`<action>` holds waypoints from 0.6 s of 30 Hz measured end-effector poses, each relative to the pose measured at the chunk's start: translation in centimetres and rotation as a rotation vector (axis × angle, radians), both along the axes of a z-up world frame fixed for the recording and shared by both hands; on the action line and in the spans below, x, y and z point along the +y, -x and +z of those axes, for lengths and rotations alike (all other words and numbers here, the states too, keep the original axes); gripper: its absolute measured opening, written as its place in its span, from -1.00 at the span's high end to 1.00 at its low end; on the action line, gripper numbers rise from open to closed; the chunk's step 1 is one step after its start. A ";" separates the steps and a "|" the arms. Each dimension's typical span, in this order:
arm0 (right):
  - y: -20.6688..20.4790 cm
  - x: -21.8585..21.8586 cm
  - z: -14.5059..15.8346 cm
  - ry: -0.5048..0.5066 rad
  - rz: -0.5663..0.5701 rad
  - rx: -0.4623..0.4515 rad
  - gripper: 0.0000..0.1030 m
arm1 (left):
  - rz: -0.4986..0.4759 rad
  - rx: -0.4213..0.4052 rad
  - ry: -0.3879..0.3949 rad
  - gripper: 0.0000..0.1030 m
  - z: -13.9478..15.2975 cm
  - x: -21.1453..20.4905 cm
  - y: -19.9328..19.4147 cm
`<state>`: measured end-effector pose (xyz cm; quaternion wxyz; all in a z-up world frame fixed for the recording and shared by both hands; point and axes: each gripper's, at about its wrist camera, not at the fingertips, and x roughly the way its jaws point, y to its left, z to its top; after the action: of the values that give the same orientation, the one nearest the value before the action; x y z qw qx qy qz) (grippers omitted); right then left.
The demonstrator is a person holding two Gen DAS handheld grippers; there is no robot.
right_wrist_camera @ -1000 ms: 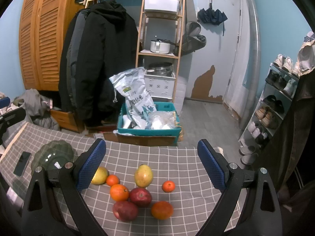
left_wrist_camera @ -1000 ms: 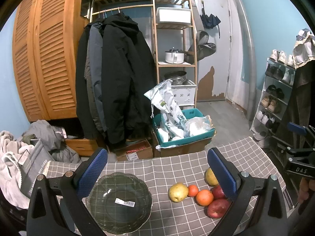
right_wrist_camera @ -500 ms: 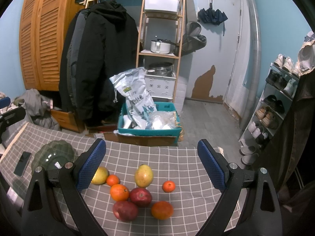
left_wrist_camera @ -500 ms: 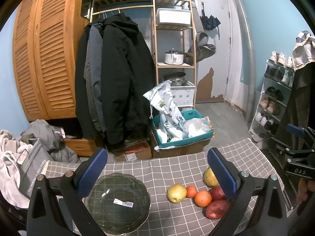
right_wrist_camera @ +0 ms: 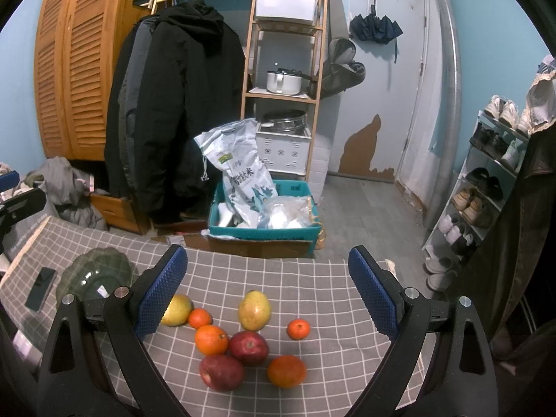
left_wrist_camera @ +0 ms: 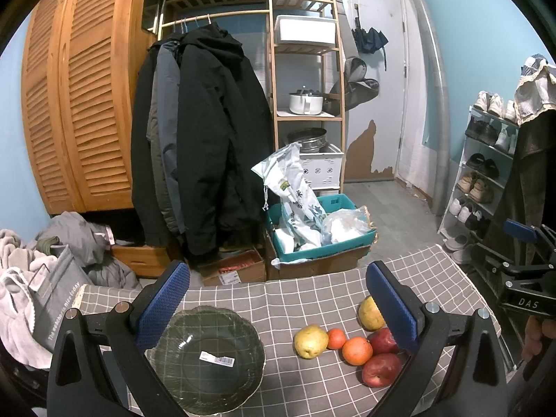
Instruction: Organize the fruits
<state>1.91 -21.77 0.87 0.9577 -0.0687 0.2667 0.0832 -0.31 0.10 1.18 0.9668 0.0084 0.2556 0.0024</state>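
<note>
On a grey checked tablecloth (right_wrist_camera: pixel 312 288) lies a cluster of fruit: a yellow pear (right_wrist_camera: pixel 177 314), a mango (right_wrist_camera: pixel 254 310), two red apples (right_wrist_camera: pixel 248 347) (right_wrist_camera: pixel 221 371), and several oranges (right_wrist_camera: pixel 211 339) (right_wrist_camera: pixel 287 370) (right_wrist_camera: pixel 298 328). A dark green glass bowl (left_wrist_camera: pixel 205 354) with a white label stands empty to their left. My left gripper (left_wrist_camera: pixel 276 307) is open above the bowl and the pear (left_wrist_camera: pixel 310 341). My right gripper (right_wrist_camera: pixel 267 292) is open over the fruit, holding nothing.
A black phone (right_wrist_camera: pixel 41 288) lies left of the bowl (right_wrist_camera: pixel 95 274). Beyond the table's far edge stand a teal crate with bags (right_wrist_camera: pixel 264 215), hanging coats (right_wrist_camera: pixel 173 111), a wooden shelf unit and a shoe rack (right_wrist_camera: pixel 486 180) at the right.
The left wrist view has drifted slightly, so the fruit and bowl sit a little lower-left in it. The right gripper has not moved. Both grippers stay open.
</note>
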 end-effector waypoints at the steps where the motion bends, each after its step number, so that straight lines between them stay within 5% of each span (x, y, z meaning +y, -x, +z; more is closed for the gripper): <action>1: 0.0 0.0 0.0 0.001 -0.001 0.000 -0.78 | 0.000 0.000 0.001 -0.99 0.0 0.0 0.0; 18: 0.0 0.0 -0.1 -0.001 -0.002 0.001 -0.78 | 0.001 -0.001 0.003 -0.99 -0.3 0.0 0.1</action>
<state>1.94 -21.75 0.76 0.9577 -0.0679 0.2671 0.0826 -0.44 0.14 0.91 0.9668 0.0068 0.2553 0.0024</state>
